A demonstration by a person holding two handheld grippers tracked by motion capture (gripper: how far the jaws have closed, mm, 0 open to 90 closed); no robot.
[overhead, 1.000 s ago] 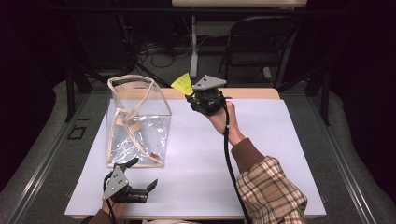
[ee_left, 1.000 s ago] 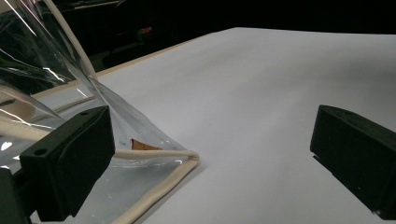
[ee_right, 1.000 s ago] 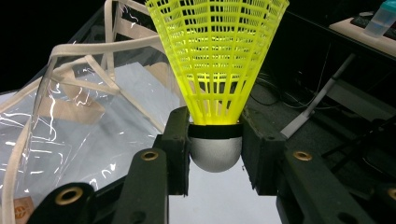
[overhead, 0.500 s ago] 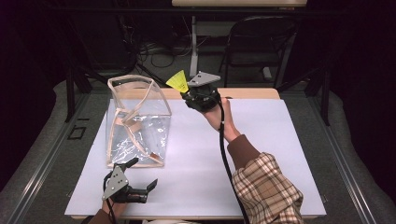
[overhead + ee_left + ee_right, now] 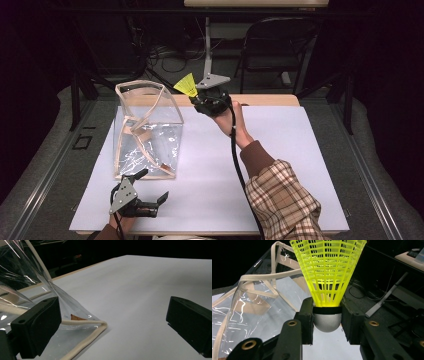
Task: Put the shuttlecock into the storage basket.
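Observation:
A yellow shuttlecock [image 5: 187, 85] [image 5: 327, 272] with a white rounded base is clamped by that base between the jaws of my right gripper [image 5: 197, 99] [image 5: 327, 322], held up in the air just right of the top of a clear plastic bag [image 5: 145, 127] [image 5: 259, 305] with beige trim. The bag stands upright with its mouth open at the table's left. My left gripper [image 5: 152, 187] [image 5: 112, 325] rests low near the table's front edge, jaws wide apart with nothing between them, next to the bag's bottom corner [image 5: 100, 323].
A white sheet [image 5: 280, 150] covers the table. A folding chair [image 5: 280, 50] and cables stand on the dark floor beyond the far edge. A plaid sleeve [image 5: 280, 200] reaches in from the bottom right.
My right gripper with the shuttlecock has drifted a little left and up, closer to the bag's open top. The left gripper has stayed put.

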